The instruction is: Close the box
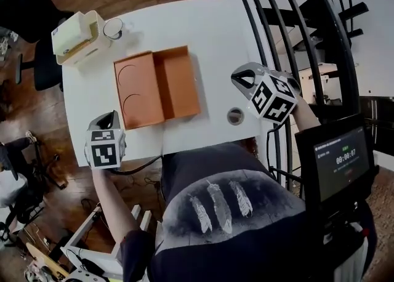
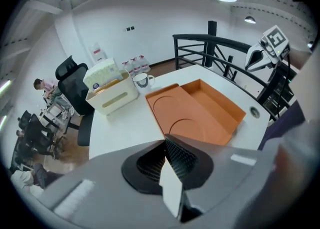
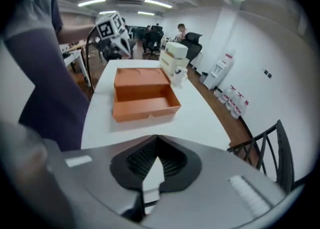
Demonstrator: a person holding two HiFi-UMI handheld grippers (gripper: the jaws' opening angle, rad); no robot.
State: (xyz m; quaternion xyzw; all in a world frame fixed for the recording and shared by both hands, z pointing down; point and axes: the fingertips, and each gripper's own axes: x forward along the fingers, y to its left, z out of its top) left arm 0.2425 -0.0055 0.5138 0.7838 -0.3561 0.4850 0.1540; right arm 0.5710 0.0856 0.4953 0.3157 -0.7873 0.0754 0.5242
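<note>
Box (image 1: 178, 80) sits wide open mid-table, its lid (image 1: 136, 90) lying flat toward 9 o'clock. Our left gripper (image 1: 111, 117) hangs at its 7 o'clock and our right gripper (image 1: 244, 78) at 3, both clear of it, jaws pressed together on nothing. Our worry: shoving the lid from one side could skid the box toward the mug (image 1: 113, 28) at 11.

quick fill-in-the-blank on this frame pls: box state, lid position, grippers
1. The orange box on the table is ___.
2. Its lid lies flat on the side toward the ___ gripper.
3. The left gripper and the right gripper both have their jaws together, holding ___.

Missing words: open; left; nothing.
</note>
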